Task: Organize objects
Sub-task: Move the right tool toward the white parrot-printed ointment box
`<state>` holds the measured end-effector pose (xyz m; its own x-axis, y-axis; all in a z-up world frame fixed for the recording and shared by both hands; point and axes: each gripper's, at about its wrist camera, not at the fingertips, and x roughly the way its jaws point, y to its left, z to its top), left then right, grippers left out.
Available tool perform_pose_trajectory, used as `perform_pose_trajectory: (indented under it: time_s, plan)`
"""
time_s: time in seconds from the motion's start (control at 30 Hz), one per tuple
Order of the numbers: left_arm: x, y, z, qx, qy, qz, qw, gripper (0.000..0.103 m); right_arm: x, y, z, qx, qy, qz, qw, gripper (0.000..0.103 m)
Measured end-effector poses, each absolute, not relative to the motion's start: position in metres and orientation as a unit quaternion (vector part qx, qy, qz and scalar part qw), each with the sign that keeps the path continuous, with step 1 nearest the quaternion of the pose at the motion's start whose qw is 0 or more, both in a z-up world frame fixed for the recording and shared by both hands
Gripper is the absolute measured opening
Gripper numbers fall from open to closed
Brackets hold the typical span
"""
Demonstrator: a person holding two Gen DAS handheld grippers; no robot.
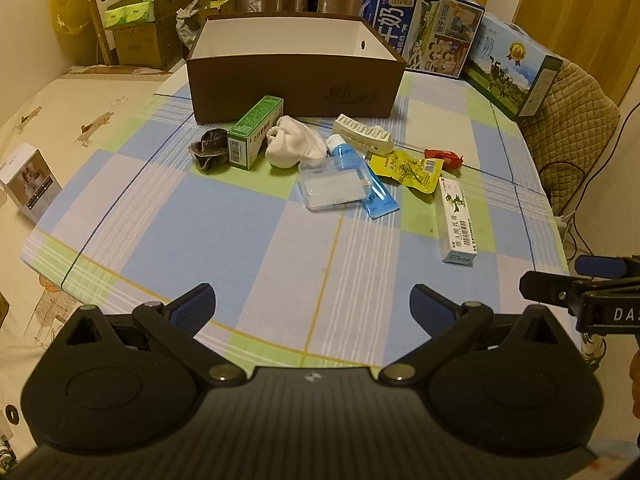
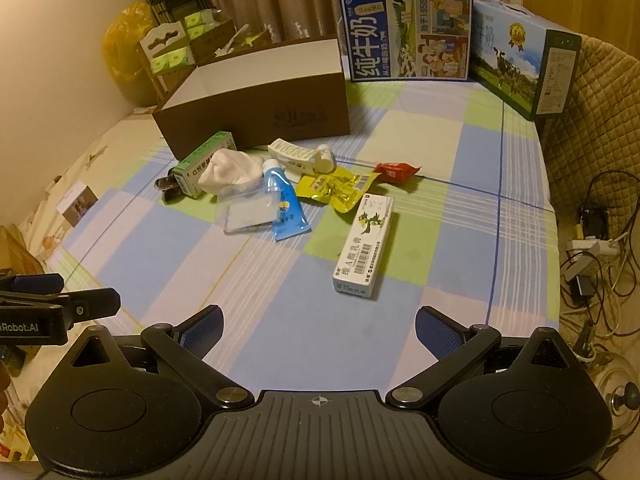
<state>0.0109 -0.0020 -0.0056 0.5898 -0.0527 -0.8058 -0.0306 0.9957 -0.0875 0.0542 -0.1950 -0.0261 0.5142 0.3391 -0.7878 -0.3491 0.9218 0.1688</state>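
- Brown box [image 1: 294,88]: floor hidden behind its near wall in both views; contents cannot be told.
- Dark scrunchie [image 1: 210,151]: left of the jaws' line, partly hidden behind the green carton [image 1: 254,134]; in the right wrist view only a dark scrap shows.
- Blue tube [image 1: 362,178]: lower part covered by the clear plastic case [image 1: 334,186].
- White clip [image 1: 364,136]: near edge overlapped by the tube's cap.
- White carton [image 1: 456,222], ahead and right of the jaws: fine print too small to read.
- Small white box [image 1: 30,184], far left: cut by the frame edge.
- Other gripper [image 1: 584,292]: cut off at the right edge, finger spacing unclear.
- Milk cartons [image 2: 408,36], beyond the box: small lettering unreadable.
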Motion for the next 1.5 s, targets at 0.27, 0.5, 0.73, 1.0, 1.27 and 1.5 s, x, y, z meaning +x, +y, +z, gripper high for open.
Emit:
perform_pose_trajectory:
  time_s: [0.27,0.5,0.73,1.0,1.27,1.5]
  plan:
    - [0.018,-0.001,-0.006,-0.045,0.459,-0.001,0.887,0.102,0.061,-0.196,-0.028,0.001,0.457,0.202,0.866,0.1]
    - [0.024,0.004,-0.006,-0.045,0.461,0.004,0.886,0.102,0.067,-0.191,-0.028,0.0,0.458,0.208,0.864,0.1]
    - [0.03,0.011,-0.005,-0.044,0.465,0.012,0.884,0.102,0.076,-0.185,-0.029,0.002,0.459,0.213,0.863,0.1]
    - [0.04,0.018,-0.005,-0.043,0.468,0.017,0.883,0.102,0.086,-0.179,-0.031,0.004,0.459,0.215,0.862,0.1]
    - [0.054,0.027,-0.005,-0.039,0.471,0.016,0.881,0.102,0.098,-0.171,-0.034,0.01,0.461,0.21,0.862,0.1]
    - [0.066,0.036,-0.007,-0.038,0.474,0.015,0.879,0.102,0.109,-0.165,-0.038,0.015,0.463,0.202,0.863,0.1]
